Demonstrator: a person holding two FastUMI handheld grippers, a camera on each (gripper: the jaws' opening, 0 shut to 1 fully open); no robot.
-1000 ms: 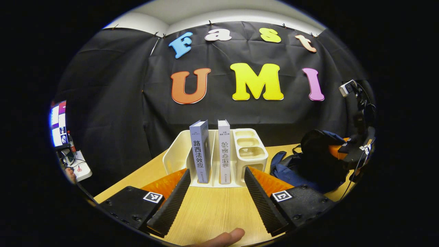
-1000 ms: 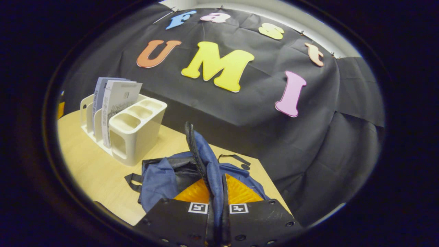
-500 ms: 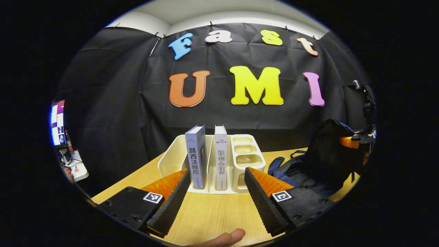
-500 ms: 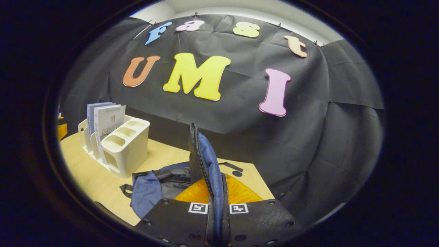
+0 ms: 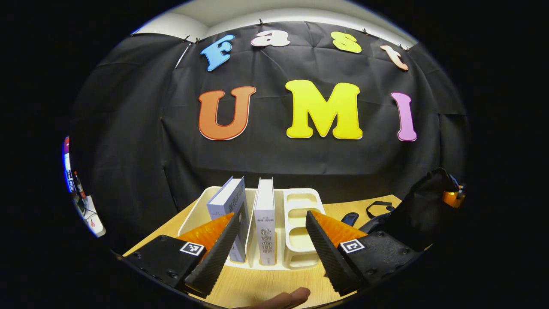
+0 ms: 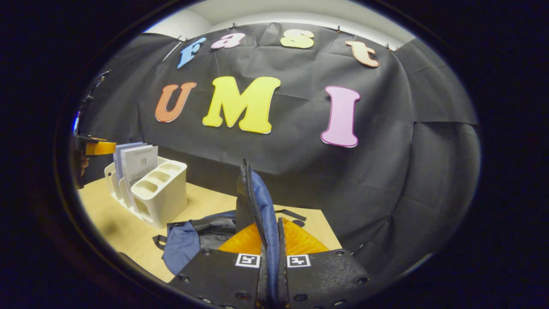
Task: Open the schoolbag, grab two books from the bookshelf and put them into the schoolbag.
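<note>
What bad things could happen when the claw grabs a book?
The open left claw straddles both books in the white shelf. Closing here might pinch two at once, or tip the leaning book. The right claw holds the bag's flap up by a thin edge; if it slips, the bag could fall shut.

Right gripper [image 6: 271, 240] at six o'clock, fingers pinched on the raised zipper edge of the blue schoolbag [image 6: 257, 201], white bookshelf [image 6: 161, 197] with two upright books [image 6: 137, 165] at nine o'clock on the wooden table [image 6: 120, 219], left gripper [image 6: 96, 148] just beyond them.
</note>
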